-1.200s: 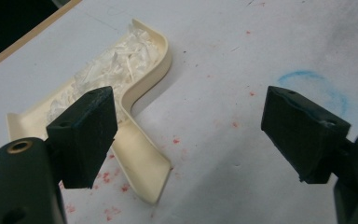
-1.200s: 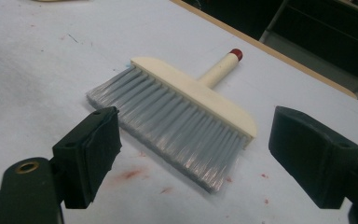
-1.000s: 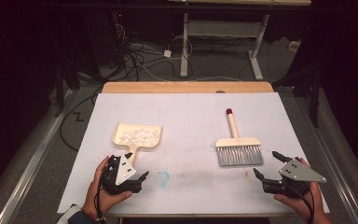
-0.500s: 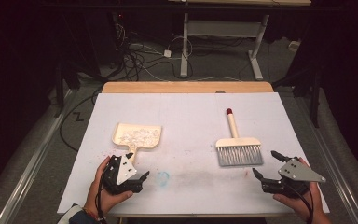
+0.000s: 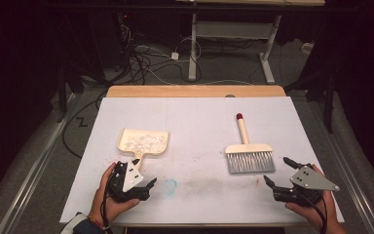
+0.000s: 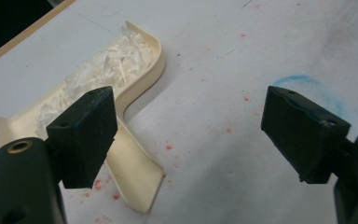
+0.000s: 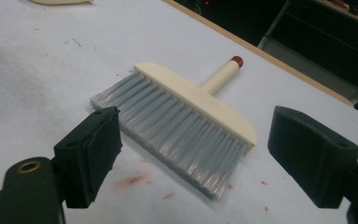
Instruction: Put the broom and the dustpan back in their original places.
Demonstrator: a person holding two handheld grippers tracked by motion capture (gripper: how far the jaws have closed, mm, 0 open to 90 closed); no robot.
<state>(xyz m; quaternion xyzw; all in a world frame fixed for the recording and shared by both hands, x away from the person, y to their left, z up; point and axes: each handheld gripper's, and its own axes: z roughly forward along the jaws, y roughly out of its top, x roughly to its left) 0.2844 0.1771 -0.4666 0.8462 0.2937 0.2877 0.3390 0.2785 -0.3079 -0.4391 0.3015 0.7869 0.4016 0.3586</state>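
Both tongs we hold low at the near edge of the white surface (image 5: pixel 195 122), each with its jaws spread wide and nothing between them. Our left tongs (image 5: pixel 143 175) sit just short of the dustpan (image 5: pixel 142 143); in the left gripper view, the left tongs (image 6: pixel 186 126) have the pan's flat handle running down toward one jaw, close to it but not gripped. Our right tongs (image 5: pixel 278 170) rest just beside the brush (image 5: pixel 248 151), and in the right gripper view the right tongs (image 7: pixel 191 140) frame its bristles, which lie just ahead of the jaws without touching them.

Ahead of the left tongs, the dustpan holds a loose heap of white paper shreds (image 6: pixel 93 70), piled against its raised back wall.

We see the dustpan as cream plastic, a shallow tray with a curved rim and a short flat handle. Its handle points back at our left tongs and its mouth opens away from them, so its long axis runs away from us.

We see the brush (image 7: pixel 186 112) as a cream block with grey bristles, a pale handle and a red tip (image 7: pixel 236 60). It lies flat, bristles toward our right tongs and handle pointing away, its long axis also running away from us.

Faint red specks and a blue ring (image 5: pixel 169 184) mark the surface between the two tongs.
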